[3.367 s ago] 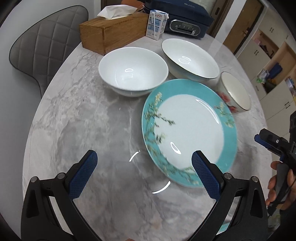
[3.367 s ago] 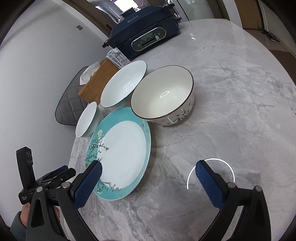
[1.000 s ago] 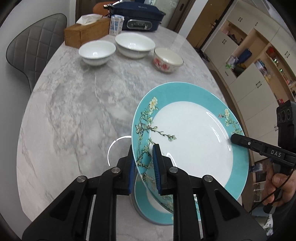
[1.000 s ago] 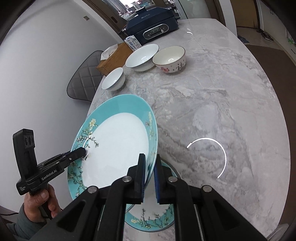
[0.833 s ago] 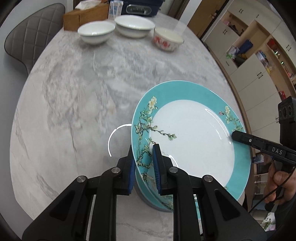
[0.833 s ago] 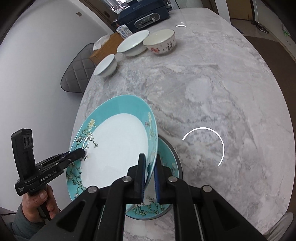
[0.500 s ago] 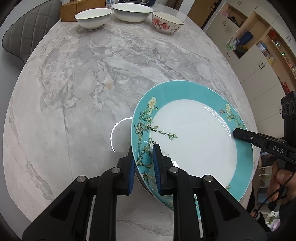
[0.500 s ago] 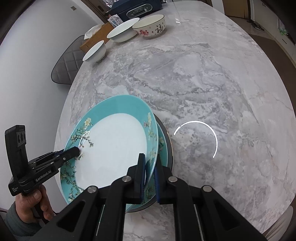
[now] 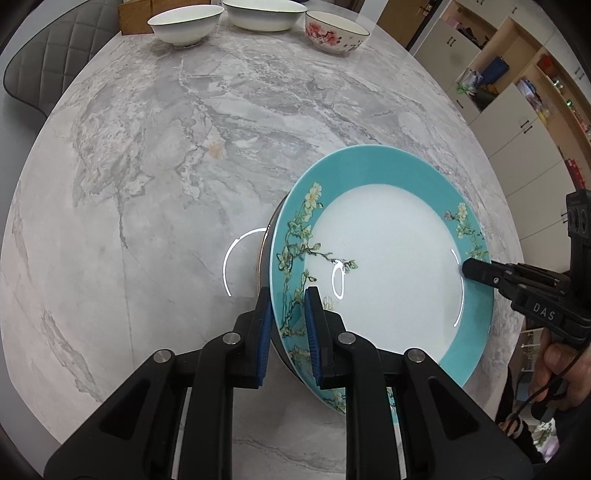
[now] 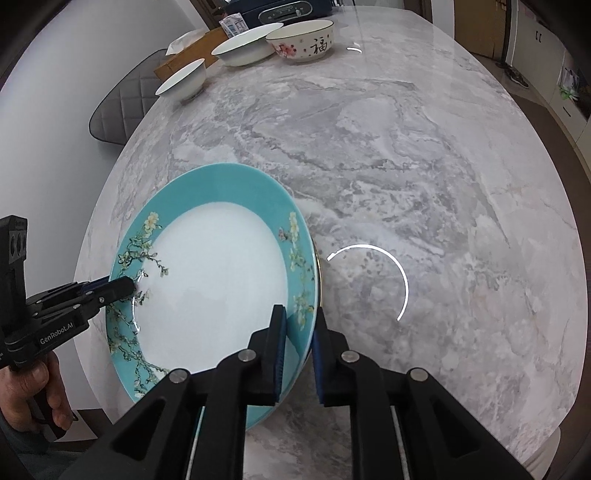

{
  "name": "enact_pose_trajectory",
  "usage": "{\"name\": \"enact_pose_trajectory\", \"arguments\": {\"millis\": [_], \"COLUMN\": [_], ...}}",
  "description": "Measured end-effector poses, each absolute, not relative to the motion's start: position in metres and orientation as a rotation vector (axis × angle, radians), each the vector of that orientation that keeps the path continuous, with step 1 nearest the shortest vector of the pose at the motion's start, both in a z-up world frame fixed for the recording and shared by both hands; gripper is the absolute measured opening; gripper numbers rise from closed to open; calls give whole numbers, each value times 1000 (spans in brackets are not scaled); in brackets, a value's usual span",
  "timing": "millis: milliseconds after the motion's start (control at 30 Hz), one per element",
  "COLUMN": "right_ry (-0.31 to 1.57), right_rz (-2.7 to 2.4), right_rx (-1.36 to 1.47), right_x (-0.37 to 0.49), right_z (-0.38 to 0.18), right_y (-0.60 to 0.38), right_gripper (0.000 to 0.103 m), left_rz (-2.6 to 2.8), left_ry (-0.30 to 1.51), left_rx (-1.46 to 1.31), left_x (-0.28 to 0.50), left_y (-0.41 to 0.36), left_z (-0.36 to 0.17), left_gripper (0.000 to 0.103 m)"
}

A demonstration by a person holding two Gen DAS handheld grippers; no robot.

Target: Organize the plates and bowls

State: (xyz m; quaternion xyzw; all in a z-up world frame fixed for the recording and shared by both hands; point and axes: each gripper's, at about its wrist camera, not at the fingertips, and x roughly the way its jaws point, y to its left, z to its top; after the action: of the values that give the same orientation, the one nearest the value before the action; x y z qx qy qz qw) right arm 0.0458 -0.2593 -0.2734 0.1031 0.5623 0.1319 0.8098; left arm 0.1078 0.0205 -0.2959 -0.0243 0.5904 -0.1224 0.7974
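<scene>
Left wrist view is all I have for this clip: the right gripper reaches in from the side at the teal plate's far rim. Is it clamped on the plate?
Observer: No. Its own camera shows the right gripper with its jaws opening. The rim of the teal plate runs between them, with a gap at the inner pad.
Operator: What is behind the bowls? My view cuts off there.
Observer: A dark blue appliance stands at the table's far end.
Operator: Any marking on the flowered bowl besides the blossoms?
Observer: Yes, the flowered bowl has a black character on the side facing the right camera.
</scene>
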Motion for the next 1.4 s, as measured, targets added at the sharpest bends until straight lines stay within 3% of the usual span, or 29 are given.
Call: {"name": "enact_pose_trajectory", "arguments": {"millis": [333, 367, 433, 467, 500, 567, 600, 700, 733, 767, 800, 833, 867, 1167, 1400], "right_ry": [1207, 1211, 1215, 1218, 1215, 1200, 1192, 1173, 1159, 1142, 1121, 1104, 1095, 1002, 956], "right_rz": [299, 302, 301, 296, 294, 294, 288, 278, 276, 273, 273, 280, 287, 391, 524], "right_rx": [220, 221, 230, 238, 255, 280, 285, 309, 323, 334, 343, 349, 355, 339, 213], "right_x": [48, 48, 49, 49, 49, 48, 47, 46, 46, 47, 48, 50, 53, 161, 340], "right_z": [-275, -275, -275, -274, -273, -270, -267, -260, -256, -252, -247, -243, -240, -180, -140], "right_y": [-259, -259, -259, -259, -261, -264, -267, -278, -283, -288, -293, -297, -301, -323, -302], "right_gripper": [18, 22, 45, 64, 73, 79, 85, 91, 95, 103, 103, 103, 103, 103, 103], "left_rz": [-247, -246, -242, -238, -232, -210, -203, -174, -166, -153, -140, -128, -121, -131, -81], "left_ry": [1270, 1271, 1274, 1273, 1271, 1270, 1266, 1254, 1249, 1240, 1225, 1208, 1208, 994, 1054], "left_rx": [-49, -51, -53, -53, -50, -54, -72, -121, -138, -151, -166, -186, -205, -204, -254], "left_x": [109, 109, 109, 109, 109, 110, 110, 109, 109, 110, 112, 115, 118, 214, 358], "left_y": [23, 23, 23, 24, 24, 28, 31, 43, 48, 52, 58, 63, 67, 61, 36], "left_z": [-295, -295, -295, -295, -294, -292, -290, -279, -275, -271, -265, -259, -254, -174, -180], "left_gripper": [16, 16, 16, 17, 20, 36, 54, 59, 66, 70, 80, 98, 102, 103, 103]}}
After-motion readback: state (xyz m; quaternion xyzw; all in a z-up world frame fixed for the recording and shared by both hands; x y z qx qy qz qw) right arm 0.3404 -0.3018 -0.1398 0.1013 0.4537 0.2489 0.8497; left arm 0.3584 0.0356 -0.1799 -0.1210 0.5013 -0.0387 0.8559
